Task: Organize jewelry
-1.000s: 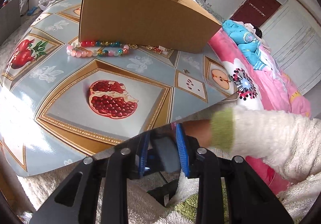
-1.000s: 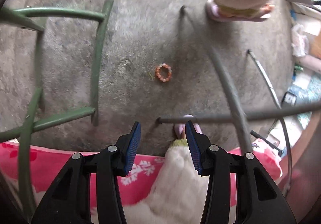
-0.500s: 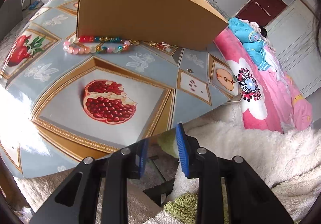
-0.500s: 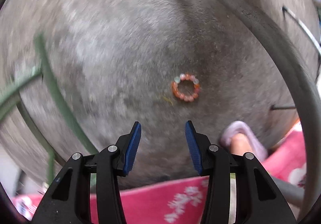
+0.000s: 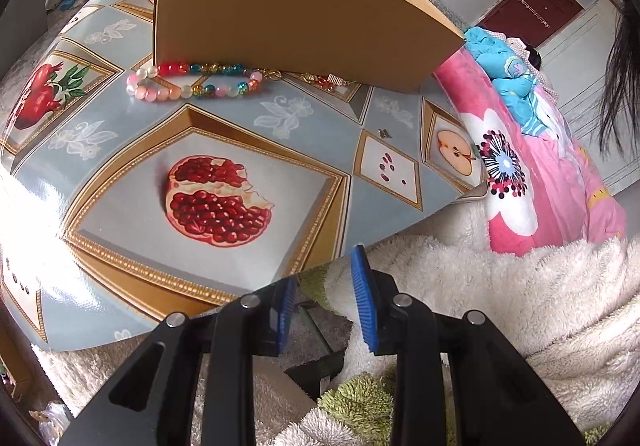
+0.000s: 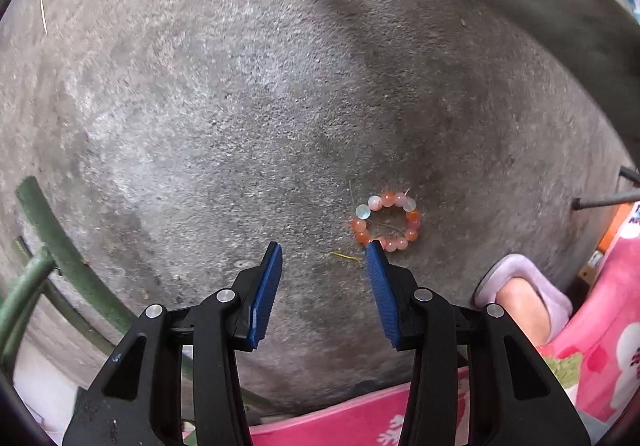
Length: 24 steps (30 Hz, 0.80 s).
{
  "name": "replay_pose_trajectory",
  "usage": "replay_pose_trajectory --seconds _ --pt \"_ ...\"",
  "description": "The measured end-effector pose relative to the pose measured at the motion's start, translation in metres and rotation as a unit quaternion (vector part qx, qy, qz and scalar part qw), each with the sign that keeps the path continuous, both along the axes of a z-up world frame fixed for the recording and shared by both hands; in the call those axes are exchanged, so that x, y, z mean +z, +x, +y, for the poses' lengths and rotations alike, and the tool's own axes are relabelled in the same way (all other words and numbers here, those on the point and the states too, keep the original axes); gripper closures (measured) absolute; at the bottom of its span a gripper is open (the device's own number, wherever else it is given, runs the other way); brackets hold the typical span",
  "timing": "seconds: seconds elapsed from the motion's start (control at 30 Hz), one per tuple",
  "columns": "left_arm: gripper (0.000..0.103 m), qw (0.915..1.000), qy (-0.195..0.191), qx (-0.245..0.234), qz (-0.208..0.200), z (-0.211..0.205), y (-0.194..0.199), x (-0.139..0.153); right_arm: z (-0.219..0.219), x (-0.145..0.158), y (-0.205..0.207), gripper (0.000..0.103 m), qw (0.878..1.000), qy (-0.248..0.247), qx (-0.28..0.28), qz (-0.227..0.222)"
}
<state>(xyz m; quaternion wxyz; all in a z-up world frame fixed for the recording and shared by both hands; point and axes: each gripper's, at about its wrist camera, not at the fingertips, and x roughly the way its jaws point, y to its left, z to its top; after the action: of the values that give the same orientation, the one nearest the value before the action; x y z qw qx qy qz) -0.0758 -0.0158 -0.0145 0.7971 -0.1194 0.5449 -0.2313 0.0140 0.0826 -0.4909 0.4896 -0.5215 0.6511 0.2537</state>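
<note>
Now, in the left view, the left gripper [image 5: 326,300] stays parted and empty; multicoloured beads [image 5: 192,80] touch the cardboard box [image 5: 296,10], its inside hidden. In the right view, the right gripper [image 6: 324,258], apart and empty, has descended near the orange bracelet [image 6: 386,221] on the floor [image 6: 200,106].

Small bracelet [image 6: 386,221]: closed ring of round orange and peach beads, few pale whitish ones at upper left; lies flat on bare concrete floor [image 6: 240,106], near slippered foot.

Long bead string [image 5: 196,80]: red, teal, gold, pink, pearly white beads; laid in flattened double line on desk [image 5: 120,166], right against front wall of cardboard box [image 5: 296,14].

Small gold and red piece [image 5: 324,80]: at box foot, right of bead string; details too small to tell.

Cardboard box: brown, top open, upright on desk.
</note>
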Motion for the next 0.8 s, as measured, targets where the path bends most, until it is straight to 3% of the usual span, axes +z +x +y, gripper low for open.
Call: replay_pose_trajectory --seconds 0.17,0.47,0.63,0.8 --pt "0.075 0.9999 -0.001 0.006 0.013 -0.001 0.001 -0.003 -0.008 -0.01 -0.015 0.061 1.0 -0.015 0.003 0.006" --pt "0.075 0.9998 -0.001 0.004 0.021 -0.001 0.003 -0.004 -0.021 -0.027 -0.036 0.057 0.988 -0.038 0.14 -0.059" --pt "0.075 0.9997 0.001 0.0 0.023 -0.003 0.003 -0.005 -0.037 -0.037 -0.04 0.057 0.97 -0.042 0.226 -0.077" --pt "0.075 0.9995 0.001 0.003 0.032 -0.003 0.005 -0.007 -0.043 -0.039 -0.072 0.052 0.935 -0.041 0.344 -0.076"
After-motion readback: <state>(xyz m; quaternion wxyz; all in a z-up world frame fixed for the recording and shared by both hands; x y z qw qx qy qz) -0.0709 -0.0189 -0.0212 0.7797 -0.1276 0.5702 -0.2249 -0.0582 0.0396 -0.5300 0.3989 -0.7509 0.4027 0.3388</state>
